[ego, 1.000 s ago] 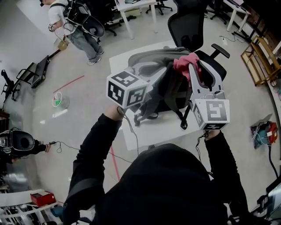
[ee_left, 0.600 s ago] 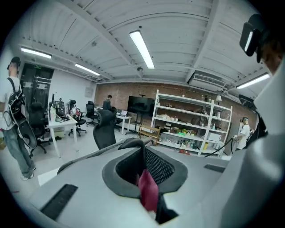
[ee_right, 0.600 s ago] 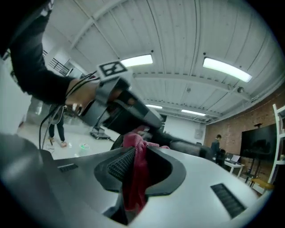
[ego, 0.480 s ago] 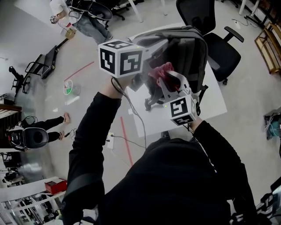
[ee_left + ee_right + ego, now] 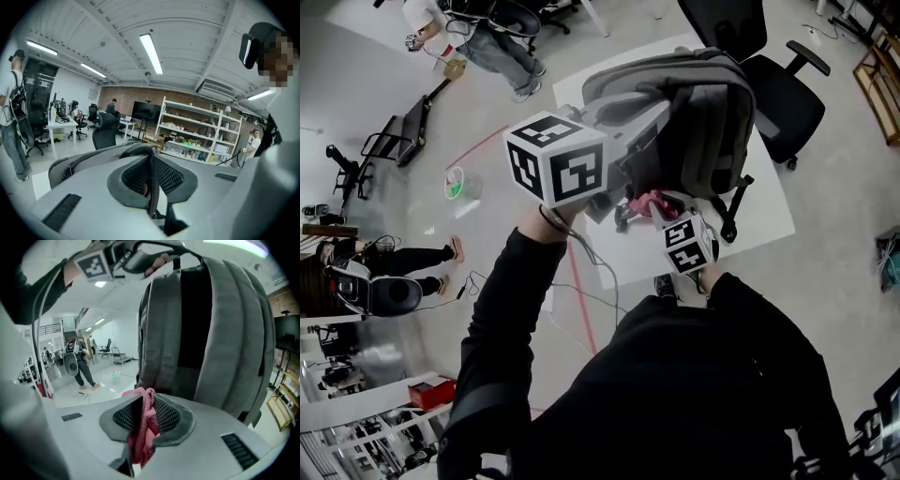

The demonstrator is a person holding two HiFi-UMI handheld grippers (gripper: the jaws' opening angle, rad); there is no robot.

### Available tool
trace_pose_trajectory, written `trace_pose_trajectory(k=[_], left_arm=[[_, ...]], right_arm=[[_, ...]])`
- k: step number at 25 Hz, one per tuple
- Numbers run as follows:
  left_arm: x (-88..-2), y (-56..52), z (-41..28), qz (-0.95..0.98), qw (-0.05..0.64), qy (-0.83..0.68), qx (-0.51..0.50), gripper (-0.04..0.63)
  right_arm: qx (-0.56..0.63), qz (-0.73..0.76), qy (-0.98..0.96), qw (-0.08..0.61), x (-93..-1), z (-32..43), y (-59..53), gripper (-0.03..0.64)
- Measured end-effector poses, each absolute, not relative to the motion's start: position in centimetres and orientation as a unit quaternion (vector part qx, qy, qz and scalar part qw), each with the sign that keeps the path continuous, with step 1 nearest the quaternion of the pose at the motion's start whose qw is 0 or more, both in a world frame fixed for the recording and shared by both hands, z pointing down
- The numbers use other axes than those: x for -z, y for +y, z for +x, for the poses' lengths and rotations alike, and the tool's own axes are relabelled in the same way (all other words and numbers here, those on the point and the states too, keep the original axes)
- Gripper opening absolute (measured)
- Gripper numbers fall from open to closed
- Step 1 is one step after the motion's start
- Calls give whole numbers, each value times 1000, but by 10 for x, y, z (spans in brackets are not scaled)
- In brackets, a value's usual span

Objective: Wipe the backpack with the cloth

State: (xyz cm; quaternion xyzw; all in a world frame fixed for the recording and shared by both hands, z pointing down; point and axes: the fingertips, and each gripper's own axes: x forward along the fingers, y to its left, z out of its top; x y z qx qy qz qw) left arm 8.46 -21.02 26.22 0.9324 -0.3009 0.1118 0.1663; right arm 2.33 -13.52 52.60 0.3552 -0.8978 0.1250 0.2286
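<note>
Grey fabric backpack (image 5: 703, 112) hangs at upper centre of the head view, left claw (image 5: 152, 161) clamped on its top strap, right claw (image 5: 144, 404) pinching the limp pink cloth (image 5: 142, 437) just below it; likely floppy and swingy, so best held by the strap.

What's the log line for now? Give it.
left gripper: shut on handle | right gripper: shut on cloth | backpack: hanging | contact: unclear

Grey floor (image 5: 834, 272) carries a white mat (image 5: 769, 202) — a black office chair (image 5: 783, 98) stands on it (red tape (image 5: 584, 309) beside).
</note>
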Motion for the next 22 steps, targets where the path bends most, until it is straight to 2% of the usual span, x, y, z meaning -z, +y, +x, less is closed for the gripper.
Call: trace_pose_trajectory(k=[5,8,12,17,22], left_arm=[[-264,-212,83,926,159,-288,-183,40],[-261,-217,79,921,198,-274,-194,40],[-254,-220,76,910,245,-268,-200,40],[-260,-223,81,903,215,-287,-237,40],[-266,-221,77,912,196,-312,-180,40]], right_arm=[[-63,401,-907,109,-393,36,-174,80],[-25,428,-902,39,-323,46,-188,80],[45,462,-885,-33,-273,51,-190,77],[112,448,-887,-6,-301,31,-187,75],[71,409,-907,74,-396,10,-166,75]])
